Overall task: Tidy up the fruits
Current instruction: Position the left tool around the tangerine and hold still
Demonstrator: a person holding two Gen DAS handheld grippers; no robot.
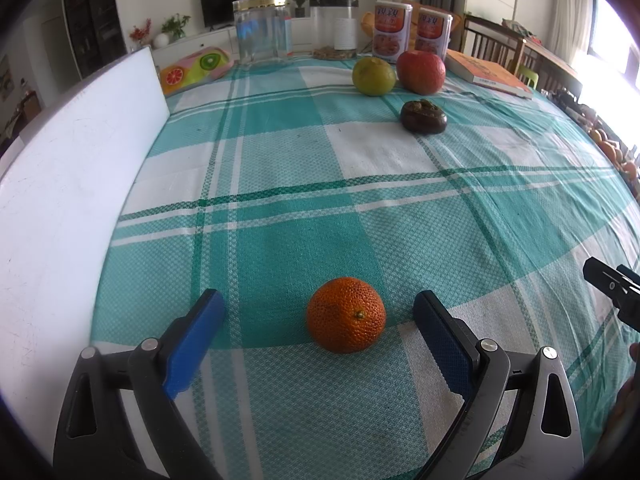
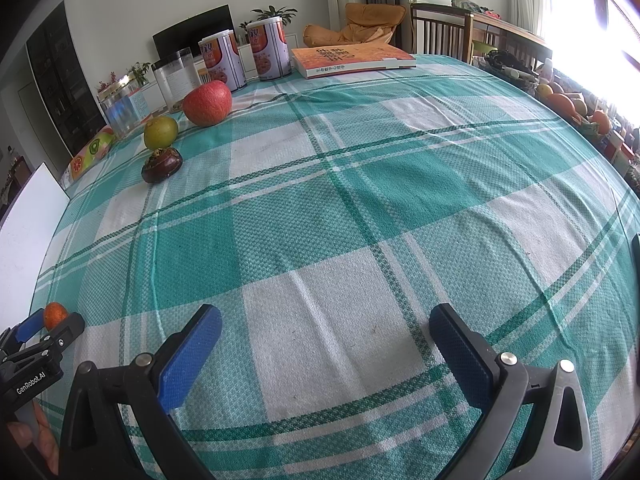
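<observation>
An orange tangerine [image 1: 346, 314] lies on the teal checked cloth between the open fingers of my left gripper [image 1: 320, 308], not touched by either pad. It shows small in the right wrist view [image 2: 54, 314]. A green citrus [image 1: 373, 76], a red apple [image 1: 421, 71] and a dark mangosteen [image 1: 423, 116] sit together far across the table. They also show in the right wrist view: citrus [image 2: 161, 132], apple [image 2: 207, 103], mangosteen [image 2: 161, 165]. My right gripper [image 2: 326, 320] is open and empty over bare cloth.
A white board [image 1: 68, 184] stands along the left edge. At the back are a clear jar [image 1: 262, 30], a second clear container [image 1: 334, 32], two printed canisters [image 1: 412, 30] and an orange book [image 1: 490, 74]. More fruit [image 2: 568, 106] lies off the right edge.
</observation>
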